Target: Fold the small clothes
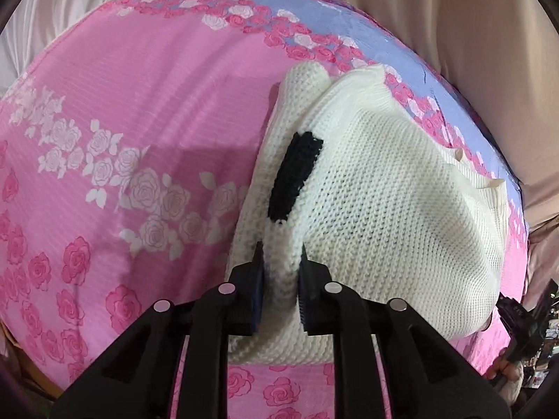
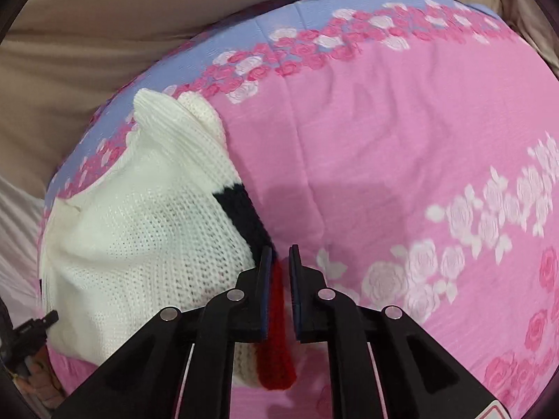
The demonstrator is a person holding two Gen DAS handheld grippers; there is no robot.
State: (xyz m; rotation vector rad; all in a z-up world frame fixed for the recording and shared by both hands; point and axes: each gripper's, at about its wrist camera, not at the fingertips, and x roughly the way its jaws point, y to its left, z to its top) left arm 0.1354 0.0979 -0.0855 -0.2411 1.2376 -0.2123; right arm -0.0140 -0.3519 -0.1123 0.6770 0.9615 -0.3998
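Now your left gripper (image 1: 281, 255) pinches the white knit sweater (image 1: 384, 202) at its near edge; your right gripper (image 2: 279, 256) clamps its red-striped edge. Both lift it off the pink rose bedsheet (image 1: 139, 111).

The left gripper (image 1: 281, 255) pointed steeply down, jaws pinched on a white knit fold; the right gripper (image 2: 279, 256) likewise angled down, jaws clamped on a red knit edge

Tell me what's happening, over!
Left gripper pinching white knit sweater. Right gripper pinching its red-trimmed edge. Floral bedsheet otherwise bare.
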